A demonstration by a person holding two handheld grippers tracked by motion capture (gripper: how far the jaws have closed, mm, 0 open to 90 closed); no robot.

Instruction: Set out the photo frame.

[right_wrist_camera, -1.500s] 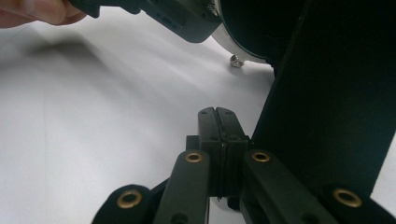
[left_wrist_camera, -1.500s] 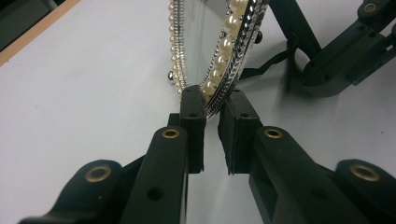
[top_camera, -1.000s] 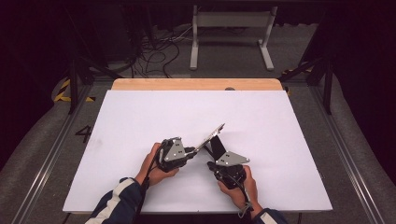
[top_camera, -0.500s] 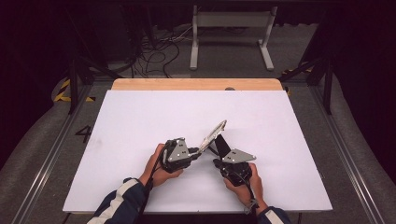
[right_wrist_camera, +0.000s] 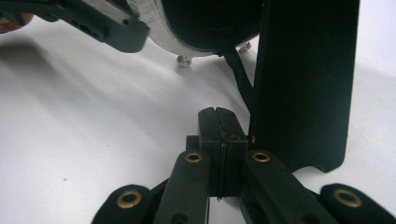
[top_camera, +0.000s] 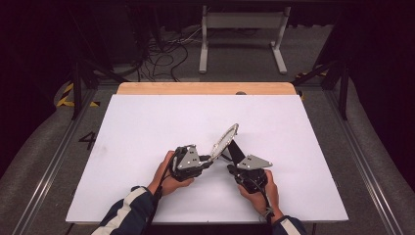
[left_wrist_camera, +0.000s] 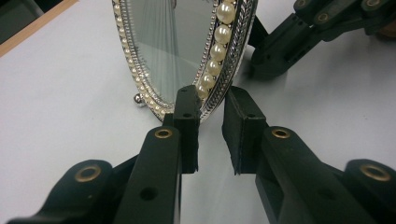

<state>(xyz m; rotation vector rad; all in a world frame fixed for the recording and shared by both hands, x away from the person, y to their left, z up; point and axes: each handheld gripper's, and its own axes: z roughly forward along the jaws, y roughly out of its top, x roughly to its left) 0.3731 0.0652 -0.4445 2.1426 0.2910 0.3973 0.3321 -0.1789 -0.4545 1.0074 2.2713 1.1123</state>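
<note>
The left gripper (top_camera: 211, 159) lies low over the white table (top_camera: 147, 122), held by the left hand (top_camera: 169, 176) at the left of the middle; its 2 jaws stand a little apart around the lower rim of the oval mirror (top_camera: 225, 139), and they have just been opening slightly; in the left gripper view the left pad (left_wrist_camera: 187, 109) is just at the pearl edge of the mirror (left_wrist_camera: 187, 42) while the right pad stands clear of the frame, so the rim is between them but not pressed; the mirror stands tilted near the middle of the table, on small ball feet, with its black back stand (top_camera: 237, 152) on the right side; compared with 1 second ago the mirror stands a little steeper and its top reaches higher in the high view, and the left hand is at about the same place; the right gripper (top_camera: 230, 169), in the right hand (top_camera: 259, 188), has its 2 jaws pressed together with nothing between them, their tips (right_wrist_camera: 218, 116) just beside the foot of the black stand (right_wrist_camera: 303, 84); this hand sits slightly more to the right than 1 second ago
</note>
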